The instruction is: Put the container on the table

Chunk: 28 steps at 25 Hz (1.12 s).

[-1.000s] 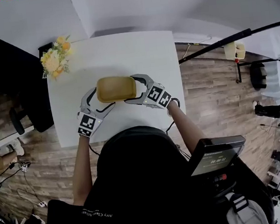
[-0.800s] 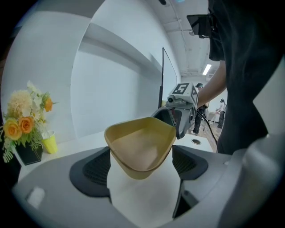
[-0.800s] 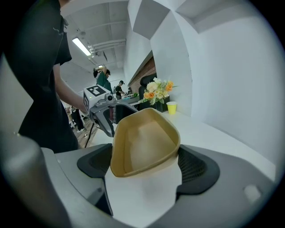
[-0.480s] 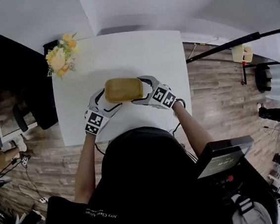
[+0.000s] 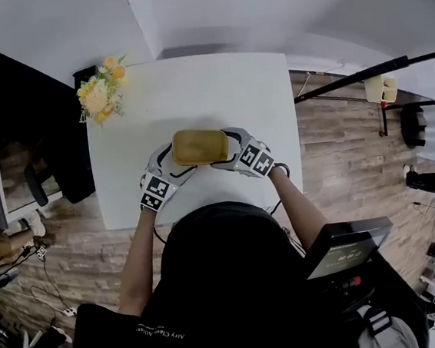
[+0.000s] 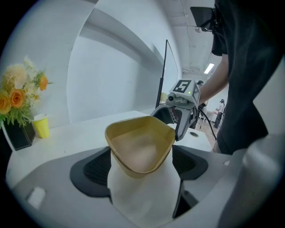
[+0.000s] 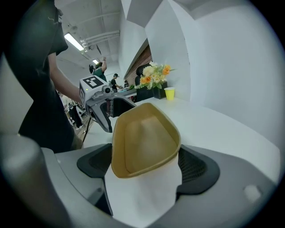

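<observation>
A tan, rounded-rectangle container [image 5: 199, 146] hangs low over the near half of the white table [image 5: 193, 87], held by its two short ends. My left gripper [image 5: 171, 160] is shut on its left end and my right gripper [image 5: 232, 149] on its right end. In the left gripper view the container [image 6: 140, 144] sits between the dark pads, with its outer wall looking white, and the right gripper [image 6: 180, 107] shows behind it. The right gripper view has the container [image 7: 142, 140] between the pads and the left gripper [image 7: 104, 104] beyond. Whether its base touches the table is hidden.
A bunch of yellow and orange flowers [image 5: 101, 96] stands at the table's far left corner with a small yellow cup [image 6: 41, 125] beside it. A dark chair [image 5: 45, 184] is left of the table. Wooden floor and a black stand [image 5: 362, 81] lie to the right.
Both grippers have sunk toward the table with the container still between them; it looks smaller and lower in the head view. The grip has not changed.
</observation>
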Motion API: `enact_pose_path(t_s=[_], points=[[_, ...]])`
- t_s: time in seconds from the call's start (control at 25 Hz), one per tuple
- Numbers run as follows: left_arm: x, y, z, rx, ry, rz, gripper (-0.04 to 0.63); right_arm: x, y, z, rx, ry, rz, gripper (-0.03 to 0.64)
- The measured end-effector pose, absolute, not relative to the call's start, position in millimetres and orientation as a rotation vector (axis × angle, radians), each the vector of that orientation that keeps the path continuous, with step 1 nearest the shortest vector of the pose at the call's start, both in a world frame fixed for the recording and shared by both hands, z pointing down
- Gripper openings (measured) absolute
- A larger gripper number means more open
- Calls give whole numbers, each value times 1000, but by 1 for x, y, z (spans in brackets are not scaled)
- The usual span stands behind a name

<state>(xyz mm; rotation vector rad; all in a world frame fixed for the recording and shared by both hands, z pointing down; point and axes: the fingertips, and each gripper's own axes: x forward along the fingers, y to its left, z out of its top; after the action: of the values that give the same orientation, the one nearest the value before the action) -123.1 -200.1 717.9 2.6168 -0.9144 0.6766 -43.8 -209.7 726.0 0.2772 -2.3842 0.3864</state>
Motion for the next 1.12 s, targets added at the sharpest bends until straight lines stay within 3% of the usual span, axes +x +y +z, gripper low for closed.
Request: enact_pose_path(t_s=[1.12], points=[[-122,-196,759,2504,-920,811,419,-34,-213,750,418,-2339,423,488]])
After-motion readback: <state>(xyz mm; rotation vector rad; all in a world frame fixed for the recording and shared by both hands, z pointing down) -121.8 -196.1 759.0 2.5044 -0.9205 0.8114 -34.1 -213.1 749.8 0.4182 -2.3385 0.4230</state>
